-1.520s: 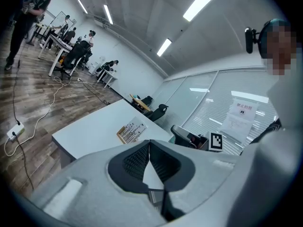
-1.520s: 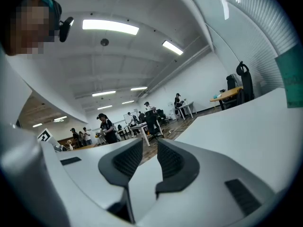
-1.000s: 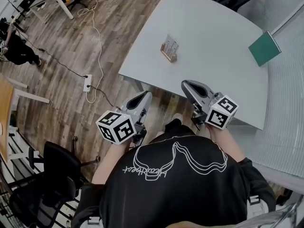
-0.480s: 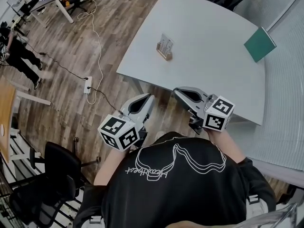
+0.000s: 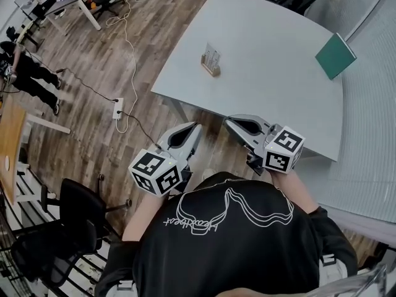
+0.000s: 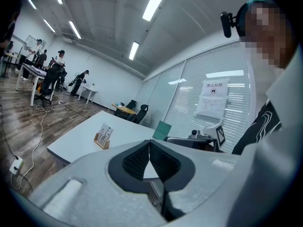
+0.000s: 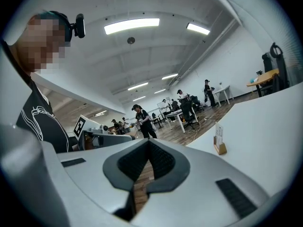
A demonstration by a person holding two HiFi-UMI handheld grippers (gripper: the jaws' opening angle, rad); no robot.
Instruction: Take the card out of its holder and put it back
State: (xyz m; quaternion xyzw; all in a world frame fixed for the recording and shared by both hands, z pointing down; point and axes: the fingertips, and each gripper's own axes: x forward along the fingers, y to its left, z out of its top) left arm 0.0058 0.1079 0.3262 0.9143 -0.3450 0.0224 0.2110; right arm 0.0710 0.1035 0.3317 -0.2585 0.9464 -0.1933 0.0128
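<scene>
A card stands upright in a small wooden holder (image 5: 210, 64) on the pale grey table (image 5: 278, 79), near its left edge; the same holder (image 6: 102, 138) shows in the left gripper view, and the holder (image 7: 218, 144) in the right gripper view. My left gripper (image 5: 197, 126) is shut and empty, held off the table's near edge above the floor. My right gripper (image 5: 228, 122) is also shut and empty, just short of the near edge. Both are well short of the holder. In each gripper view the pads (image 6: 149, 159) and the pads (image 7: 148, 159) meet with nothing between them.
A green book (image 5: 335, 55) lies at the table's far right. A white power strip (image 5: 117, 107) and cables run over the wooden floor on the left. A black office chair (image 5: 74, 218) stands behind on the left. People and desks are in the room beyond.
Both grippers have shifted slightly; the right one swung left and back from the table edge. The holder has moved up and left in the head view as the head turned.
</scene>
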